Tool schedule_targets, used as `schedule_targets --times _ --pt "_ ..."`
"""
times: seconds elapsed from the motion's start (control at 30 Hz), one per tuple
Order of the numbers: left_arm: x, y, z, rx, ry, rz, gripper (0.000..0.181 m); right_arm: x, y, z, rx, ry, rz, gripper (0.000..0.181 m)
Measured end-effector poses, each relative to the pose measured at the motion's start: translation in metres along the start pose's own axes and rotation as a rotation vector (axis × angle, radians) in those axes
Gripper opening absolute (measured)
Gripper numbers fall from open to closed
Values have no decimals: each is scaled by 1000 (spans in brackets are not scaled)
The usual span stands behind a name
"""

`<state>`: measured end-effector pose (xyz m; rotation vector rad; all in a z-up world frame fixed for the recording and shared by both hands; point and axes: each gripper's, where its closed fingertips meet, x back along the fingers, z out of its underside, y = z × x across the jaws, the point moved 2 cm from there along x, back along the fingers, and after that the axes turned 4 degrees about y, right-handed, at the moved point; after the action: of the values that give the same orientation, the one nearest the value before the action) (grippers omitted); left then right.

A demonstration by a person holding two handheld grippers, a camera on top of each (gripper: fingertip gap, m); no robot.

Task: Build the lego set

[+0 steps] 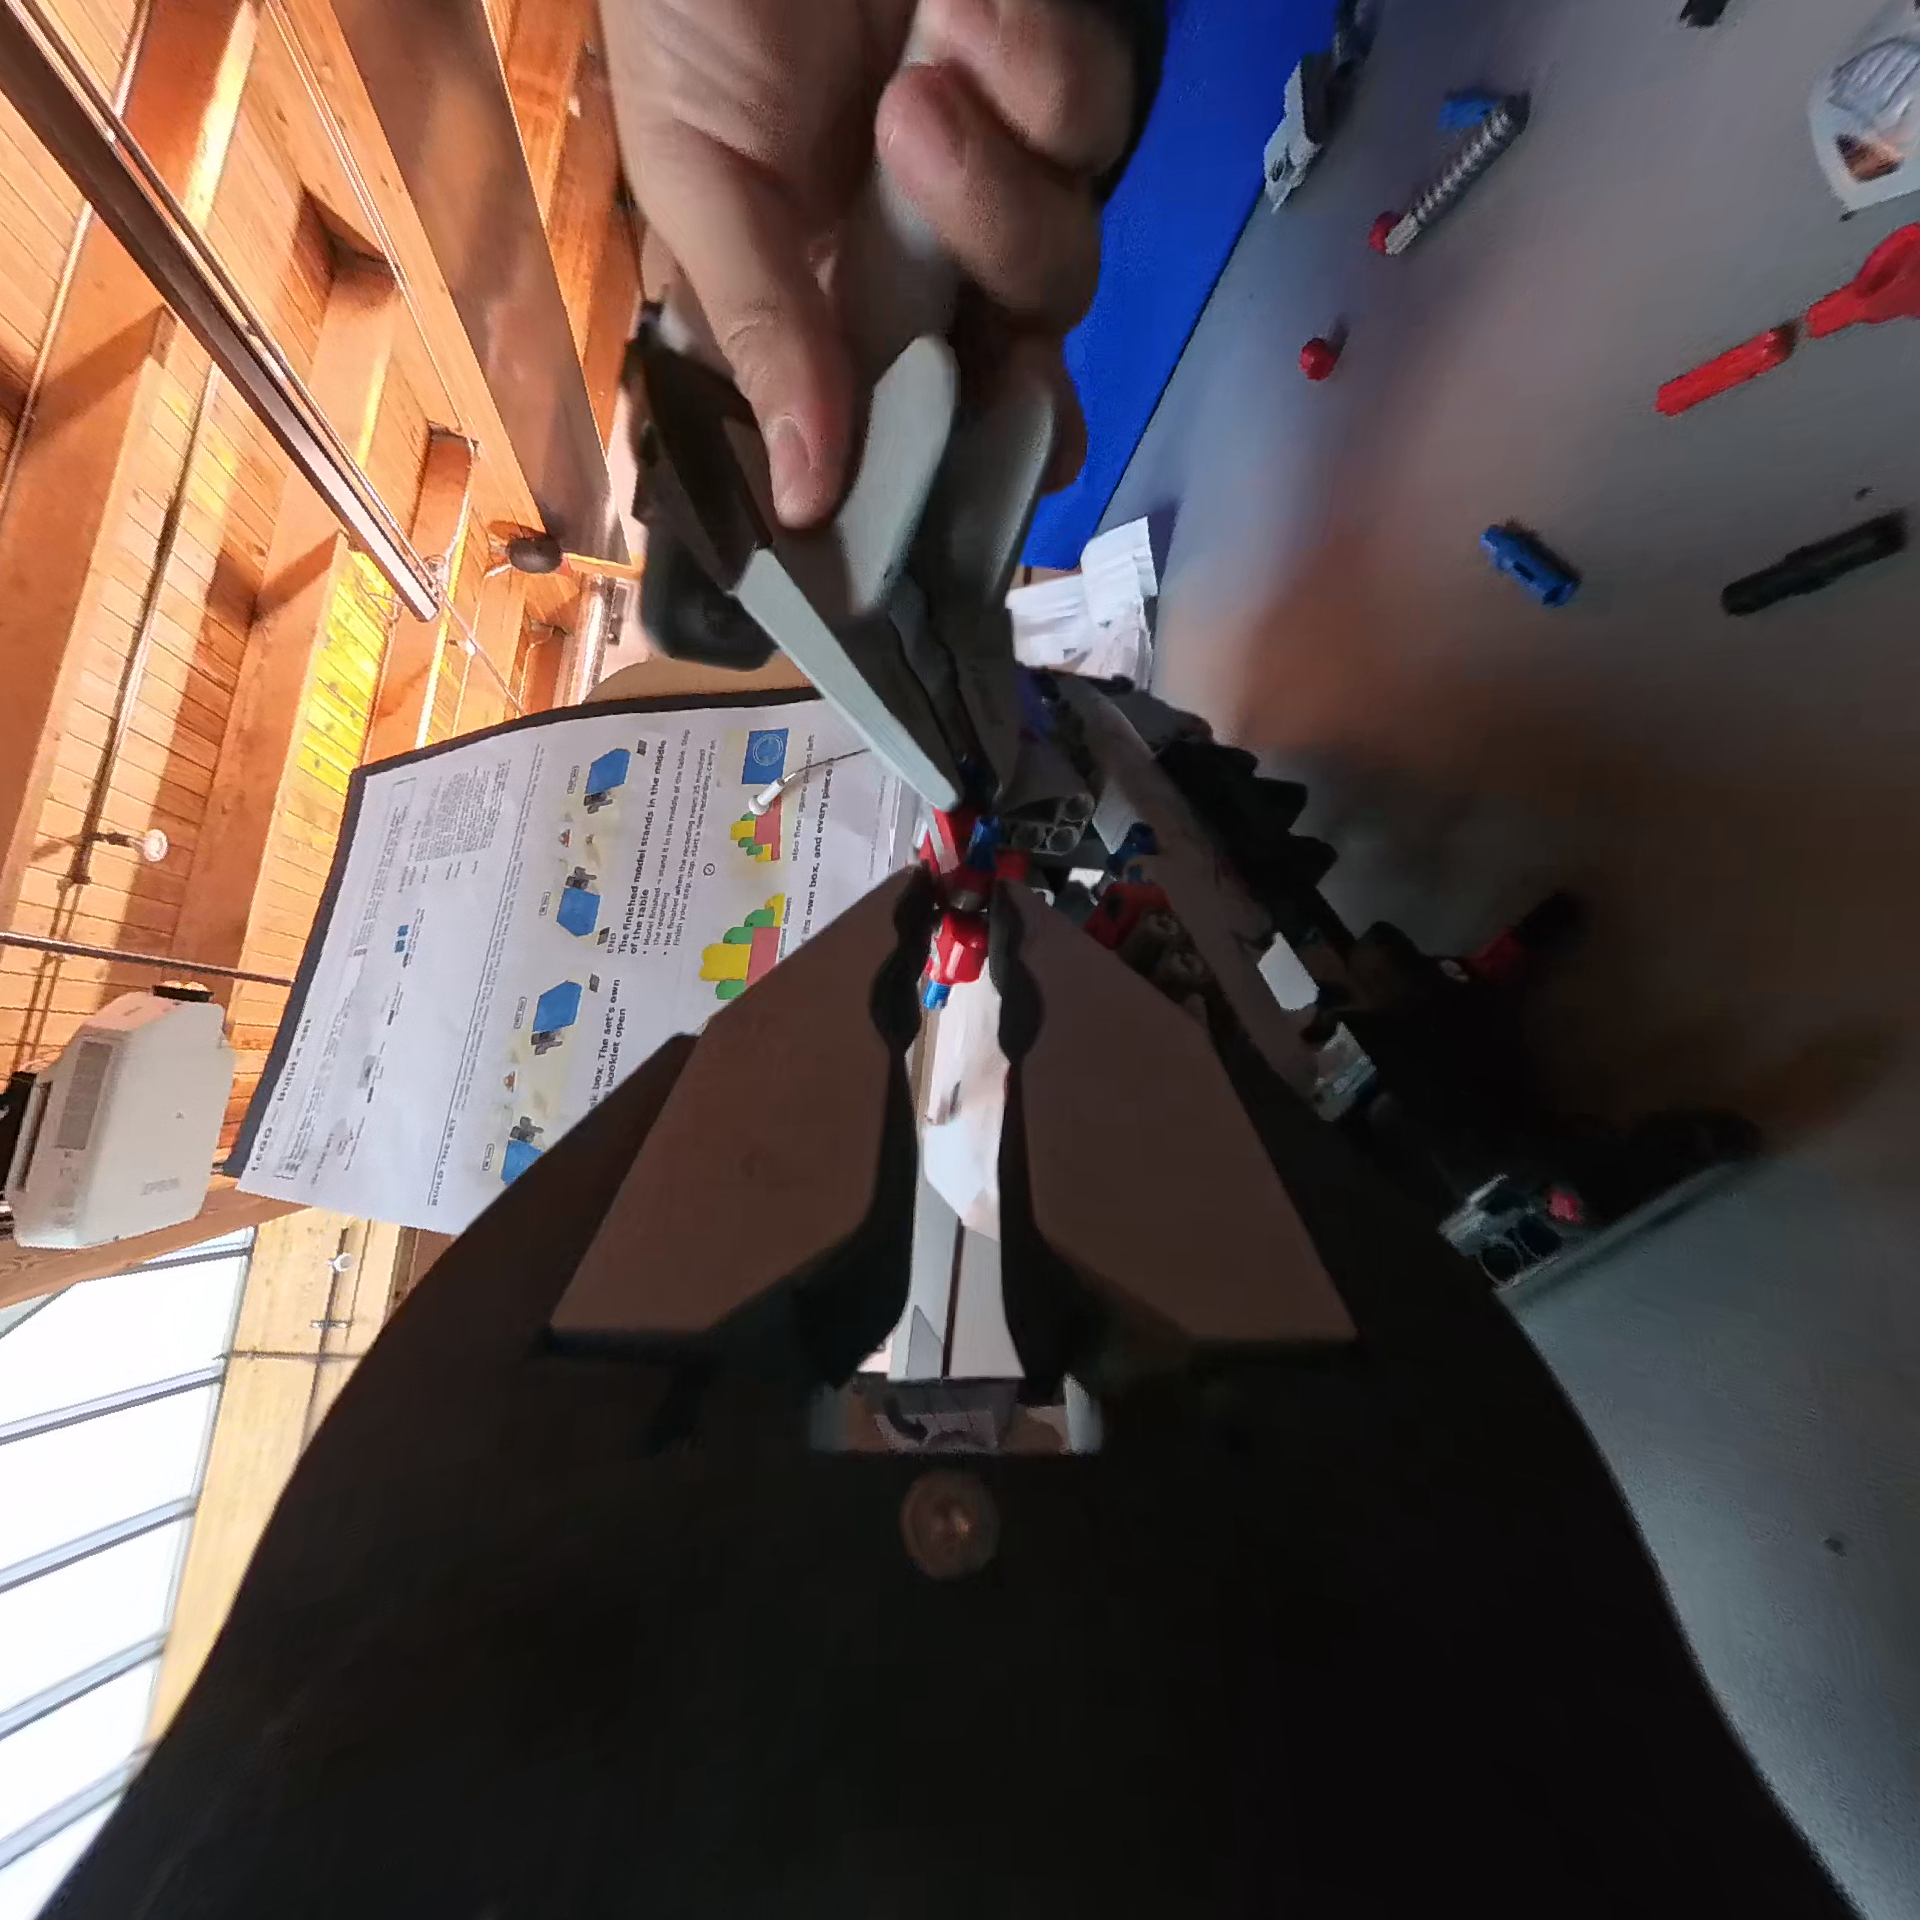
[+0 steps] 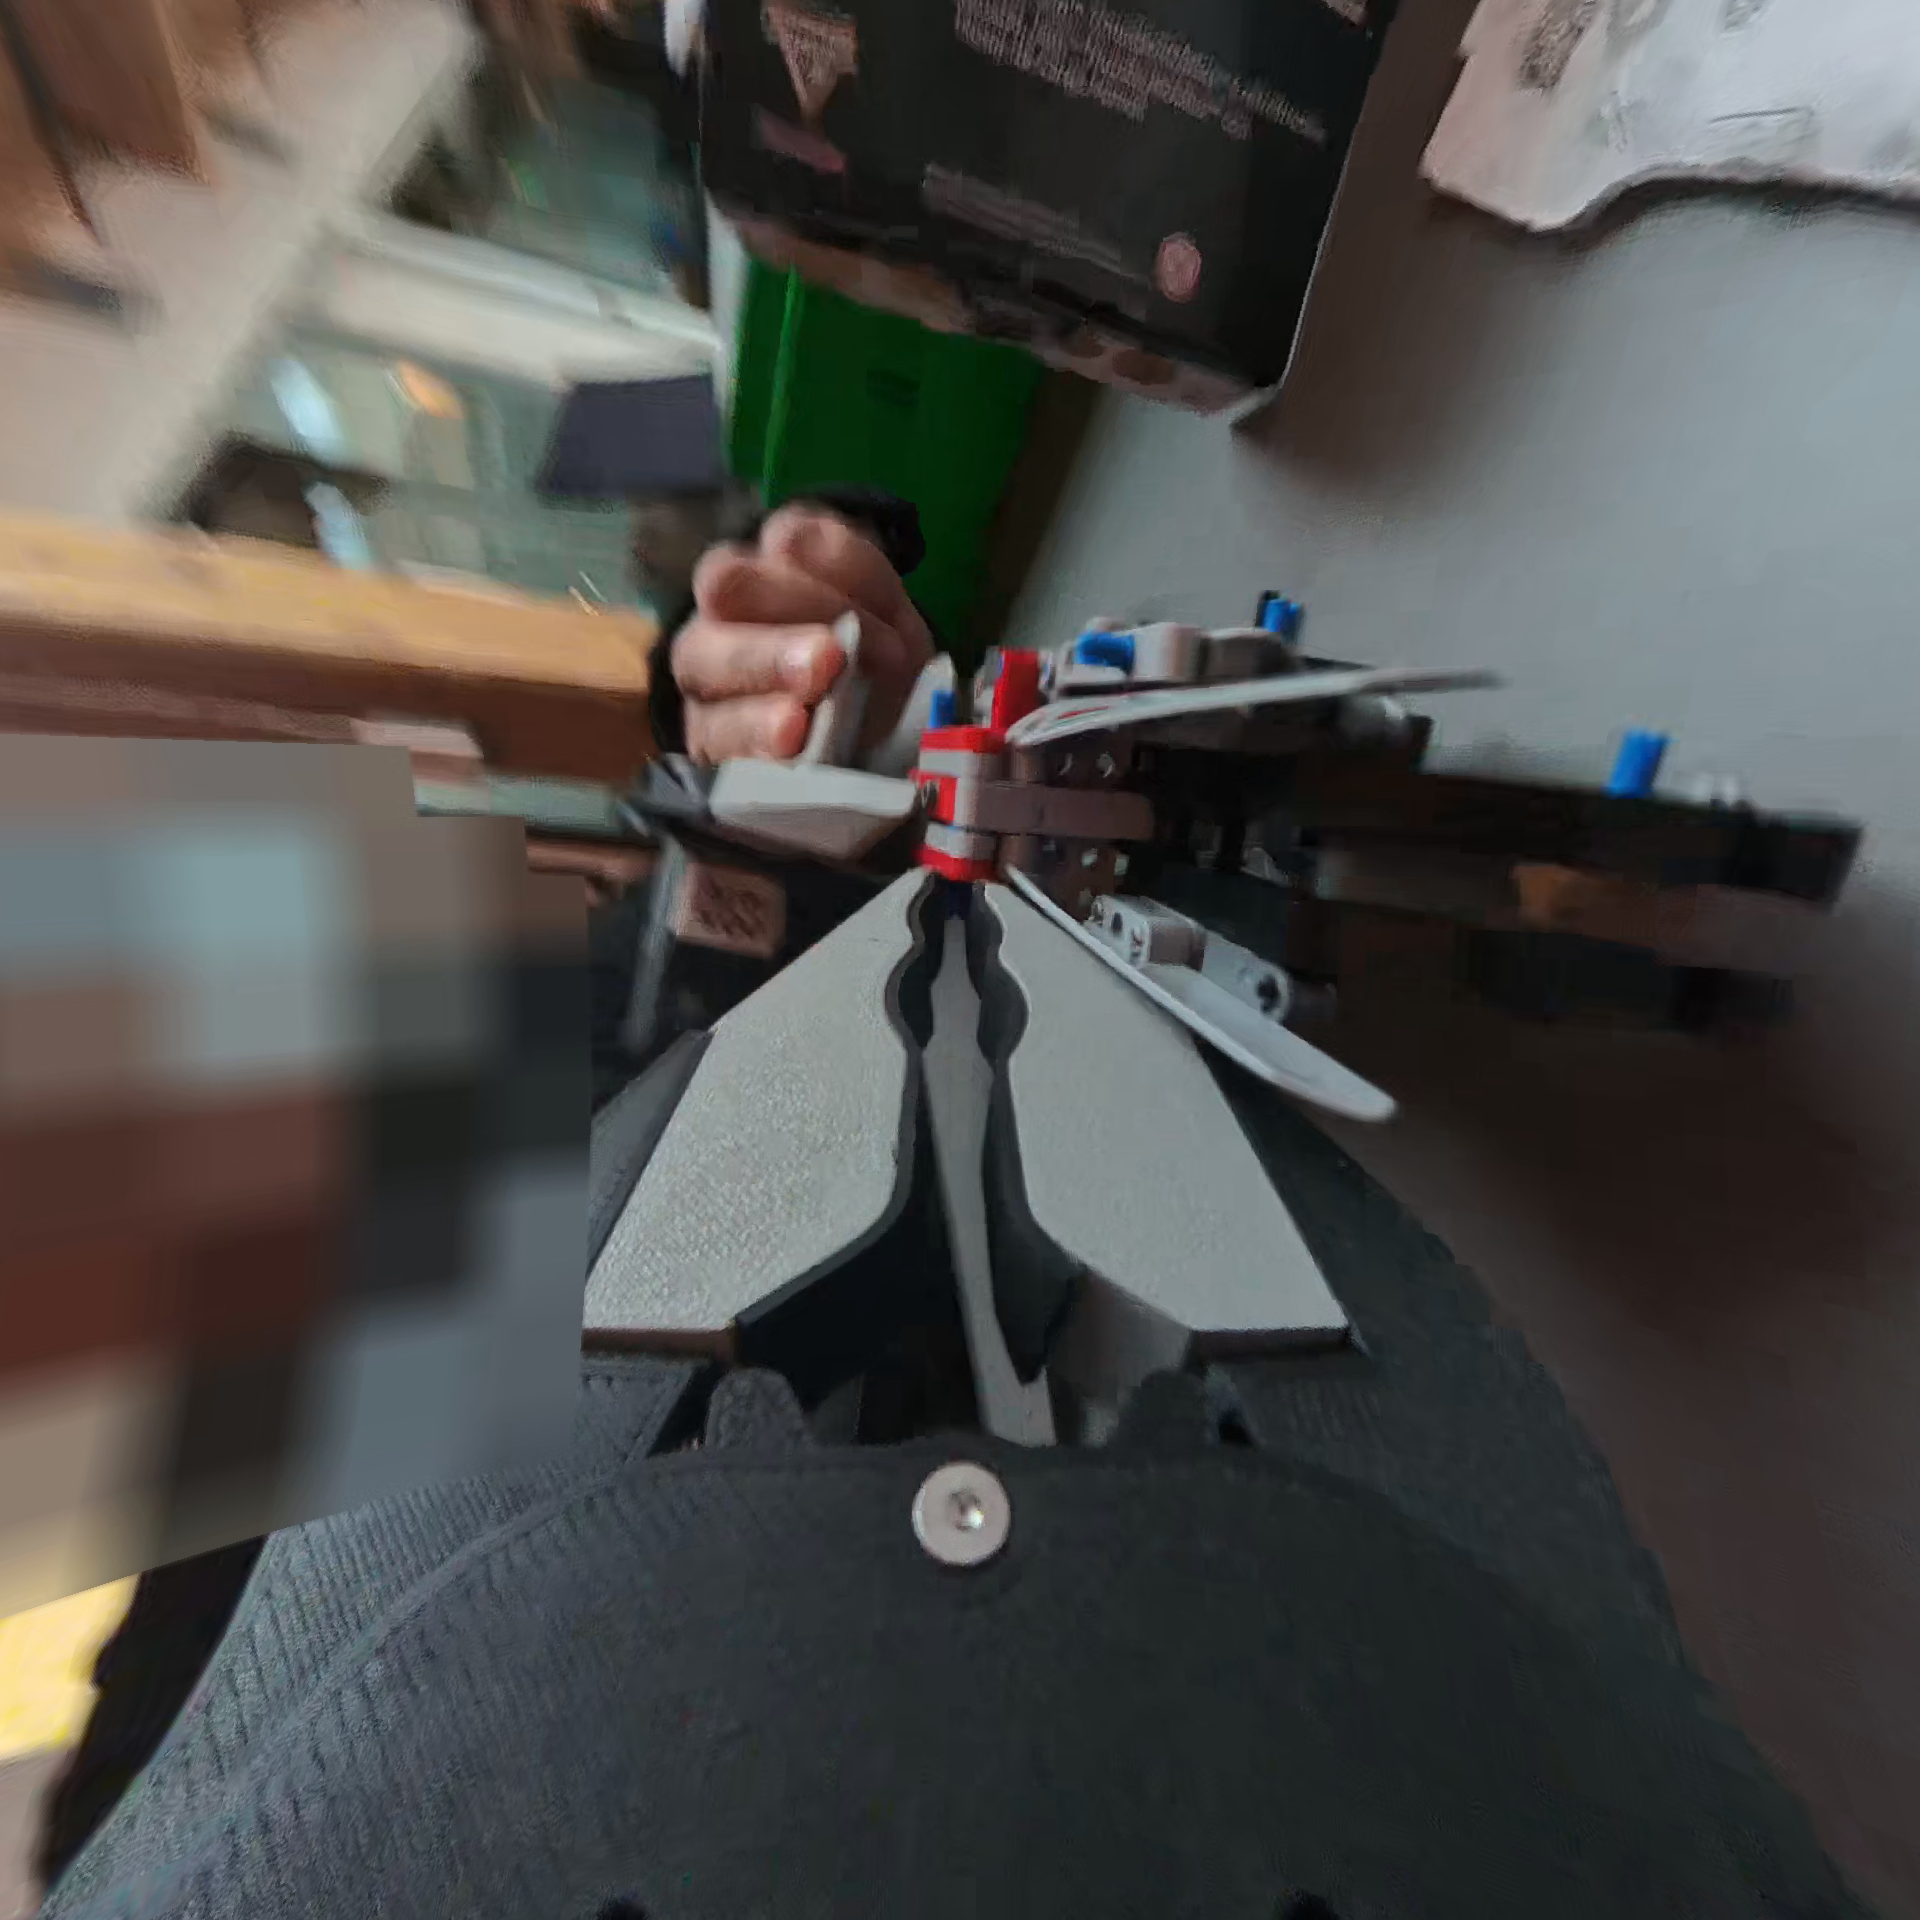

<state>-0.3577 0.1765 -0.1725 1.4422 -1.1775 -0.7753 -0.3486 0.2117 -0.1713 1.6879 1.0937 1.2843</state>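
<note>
Both grippers pinch the red-blue block end of the model point(image 2: 961, 800) from opposite sides: left gripper point(image 1: 954, 914) nearly closed on it, right gripper point(image 2: 954, 899) likewise (model's long axis runs away to the right in the right wrist view).

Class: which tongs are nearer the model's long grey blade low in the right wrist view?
Right. The right tongs sit right beside the blade, near its root; the left tongs grip the red block, on the far side from it.

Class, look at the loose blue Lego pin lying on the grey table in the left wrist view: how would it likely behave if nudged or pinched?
The blue pin looks cylindrical, so a sideways nudge would probably roll it across the table. It is small hard plastic: likely light, stiff, and apt to slip or shoot from a pinch.
</note>
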Motion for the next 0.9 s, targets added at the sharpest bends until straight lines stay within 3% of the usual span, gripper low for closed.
schedule_targets --times 0.07,0.23,0.4,0.47,0.5,0.57,0.6,0.67,0.9 --pt "-2 1 0 14 19 -6 7 2 0 -1 65 69 70 0" --pt "-2 0 1 52 37 13 7 1 -2 3 68 143 65 0" --pt "-5 0 2 114 51 33 8 -1 4 10 362 323 421 0" --pt "-6 0 2 107 65 29 8 -1 6 15 388 332 450 0" --pt "-8 5 9 133 117 3 8 -3 2 24 376 370 453 0" --pt "-11 14 32 214 189 -5 8 -1 -25 41 429 459 620 0" --pt "-10 12 37 214 180 20 8 1 -27 36 468 413 660 0" --pt "-6 7 29 135 131 17 8 3 -9 26 447 289 563 0" --pt "-8 4 14 95 108 7 7 6 -5 35 538 199 594 0"
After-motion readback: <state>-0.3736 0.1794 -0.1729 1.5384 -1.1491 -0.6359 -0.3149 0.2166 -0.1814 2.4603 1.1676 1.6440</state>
